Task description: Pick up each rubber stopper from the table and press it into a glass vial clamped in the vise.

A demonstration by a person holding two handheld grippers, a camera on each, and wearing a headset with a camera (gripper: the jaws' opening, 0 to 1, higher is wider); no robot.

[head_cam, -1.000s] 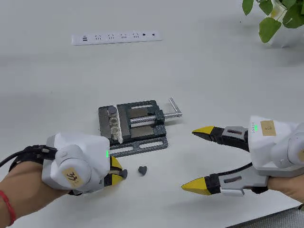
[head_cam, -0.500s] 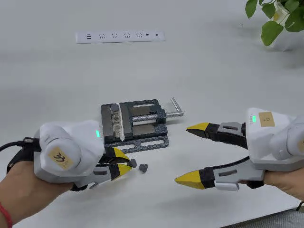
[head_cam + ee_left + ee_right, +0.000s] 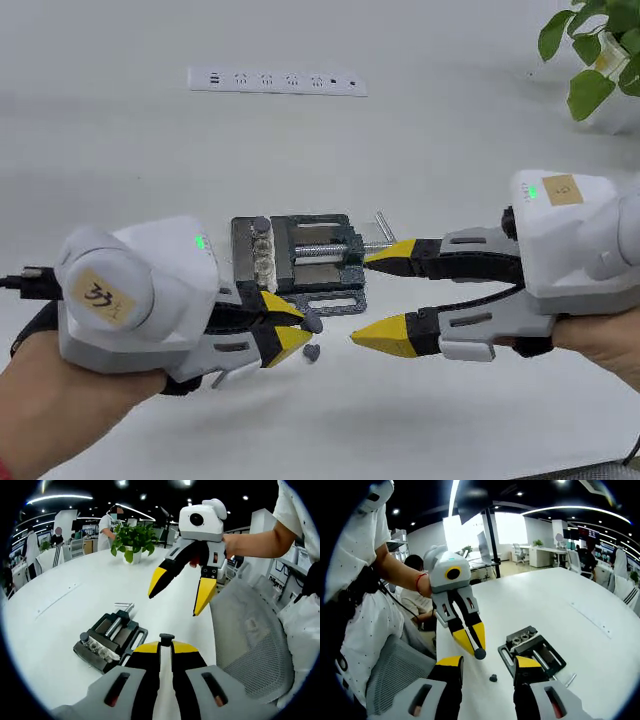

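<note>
— What is hidden or hard to read?
— In the head view, the vise (image 3: pixel 300 262) at mid-frame is partly covered. Its lower left edge is covered by the left gripper (image 3: pixel 298 326), and its handle by the upper jaw of the right gripper (image 3: pixel 362 299). The vials (image 3: pixel 265 264) are seen only as a small row, and a dark stopper (image 3: pixel 261 226) is made out on the topmost alone.
— And the jaws?
— The left ones are clamped on a rubber stopper (image 3: pixel 313 321). The right ones are held wide apart. A second stopper (image 3: pixel 311 352) is seen on the table (image 3: pixel 450 150), just below the clamped one.
— What is changed from half a second ago?
— The clamped stopper is found higher and nearer the vise, and the right gripper is brought closer too.
</note>
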